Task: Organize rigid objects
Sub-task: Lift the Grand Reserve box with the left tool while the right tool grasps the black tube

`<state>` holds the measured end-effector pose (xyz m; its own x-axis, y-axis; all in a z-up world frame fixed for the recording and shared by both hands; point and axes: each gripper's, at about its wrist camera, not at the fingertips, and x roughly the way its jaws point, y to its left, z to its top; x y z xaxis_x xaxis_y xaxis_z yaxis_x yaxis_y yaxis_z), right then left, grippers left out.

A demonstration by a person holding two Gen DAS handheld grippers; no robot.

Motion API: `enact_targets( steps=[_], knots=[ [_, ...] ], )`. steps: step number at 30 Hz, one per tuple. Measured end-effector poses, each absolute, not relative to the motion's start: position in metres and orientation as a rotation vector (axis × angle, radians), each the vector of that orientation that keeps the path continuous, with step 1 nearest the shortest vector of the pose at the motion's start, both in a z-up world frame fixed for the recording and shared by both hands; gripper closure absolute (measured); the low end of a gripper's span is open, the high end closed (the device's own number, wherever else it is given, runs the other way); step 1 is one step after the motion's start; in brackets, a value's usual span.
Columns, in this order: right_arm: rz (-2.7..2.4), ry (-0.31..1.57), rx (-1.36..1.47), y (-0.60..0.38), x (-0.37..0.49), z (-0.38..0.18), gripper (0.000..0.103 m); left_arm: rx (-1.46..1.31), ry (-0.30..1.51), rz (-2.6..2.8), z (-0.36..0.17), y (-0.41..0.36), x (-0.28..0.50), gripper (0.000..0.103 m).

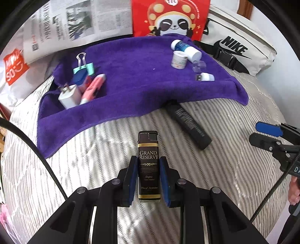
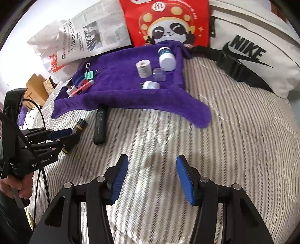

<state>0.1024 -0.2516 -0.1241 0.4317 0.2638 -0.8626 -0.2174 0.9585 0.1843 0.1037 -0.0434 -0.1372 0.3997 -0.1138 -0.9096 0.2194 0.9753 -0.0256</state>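
Observation:
A dark brown box labelled "Grand Reserve" (image 1: 148, 144) stands upright between the blue pads of my left gripper (image 1: 148, 158), which press on both its sides. From the right wrist view the left gripper (image 2: 72, 135) is at the left, over the striped bedding, with the box's dark end (image 2: 80, 124) sticking out. My right gripper (image 2: 152, 158) is open with only bedding between its fingers. A black tube (image 1: 189, 123) lies half under the edge of a purple towel (image 1: 131, 78). On the towel's left lie a binder clip (image 1: 83, 66), a white charger (image 1: 68, 96) and a pink marker (image 1: 93, 87).
A white bottle (image 1: 187, 48), a small tape roll (image 1: 179, 60), a clear box (image 1: 198, 66) and a white plug (image 1: 206, 77) sit on the towel's right. Behind it are a newspaper (image 1: 75, 24), a red panda bag (image 1: 170, 16) and a white Nike bag (image 1: 241, 47).

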Motion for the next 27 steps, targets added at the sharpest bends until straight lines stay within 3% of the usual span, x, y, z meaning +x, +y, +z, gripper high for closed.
enact_targets(
  steps=[21, 22, 24, 27],
  knots=[
    [0.420, 1.037, -0.123, -0.153, 0.131, -0.132, 0.050, 0.025, 1.113, -0.072, -0.142, 0.035, 0.074, 0.079],
    [0.411, 1.040, -0.134, -0.149, 0.136, -0.134, 0.052, 0.033, 1.110, -0.066, -0.142, 0.033, 0.073, 0.079],
    [0.407, 1.056, -0.145, -0.144, 0.143, -0.140, 0.065, 0.030, 1.105, -0.064, -0.142, 0.033, 0.072, 0.079],
    [0.394, 1.010, -0.196, -0.134, 0.146, -0.140, 0.073, 0.016, 1.099, -0.075, -0.141, 0.035, 0.072, 0.080]
  ],
)
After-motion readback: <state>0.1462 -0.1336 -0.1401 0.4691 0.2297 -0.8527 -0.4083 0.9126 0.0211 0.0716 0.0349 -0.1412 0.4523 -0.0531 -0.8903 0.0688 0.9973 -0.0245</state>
